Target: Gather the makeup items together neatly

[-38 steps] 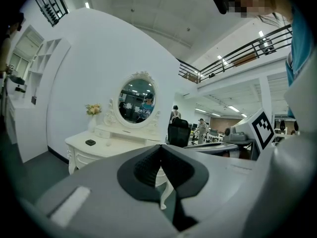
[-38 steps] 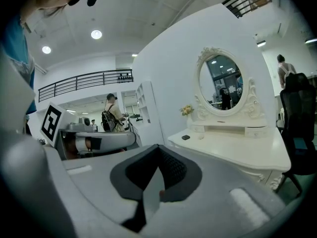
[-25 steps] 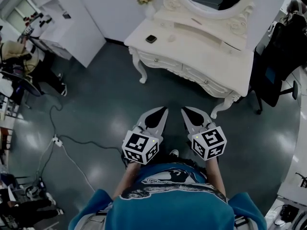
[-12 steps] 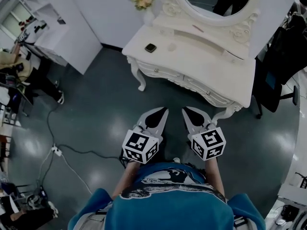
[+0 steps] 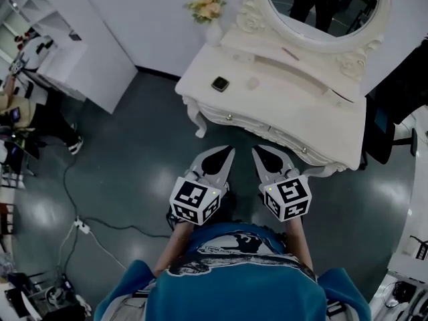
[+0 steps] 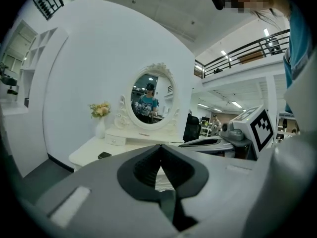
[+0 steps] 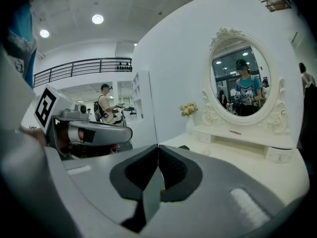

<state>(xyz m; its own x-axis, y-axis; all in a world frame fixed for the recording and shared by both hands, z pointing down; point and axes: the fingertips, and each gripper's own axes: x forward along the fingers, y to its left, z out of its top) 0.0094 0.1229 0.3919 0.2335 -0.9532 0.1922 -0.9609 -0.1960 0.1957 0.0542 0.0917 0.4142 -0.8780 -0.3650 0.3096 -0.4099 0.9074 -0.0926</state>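
Left gripper (image 5: 227, 154) is shut tight with nothing in it, tips touching, and it points at the vanity (image 5: 287, 116) from just short of the front edge. Same story for the right gripper (image 5: 258, 154) beside it: jaws together, empty, aimed at the vanity's front.

The big change over the last second is that the person walked up. A second ago both grippers were out over open floor (image 5: 134, 152), well away from the vanity. Now the front edge sits right past the jaw tips in the head view. The jaws themselves haven't changed at all.

Stuff on the vanity, going left to right:
- flowers (image 5: 211, 9) at the back left corner
- a dark compact (image 5: 220, 83) on the top, toward the left end
- a pale round thing (image 5: 252, 83) just right of the compact, too small to say what it is
- a thin pink stick (image 5: 289, 53) up on the little shelf under the mirror (image 5: 321, 5), well apart from the other two

So I'd say the gathering hasn't started and this is just the approach. The items are still spread out, and the jaws will need to open before anything gets picked up.
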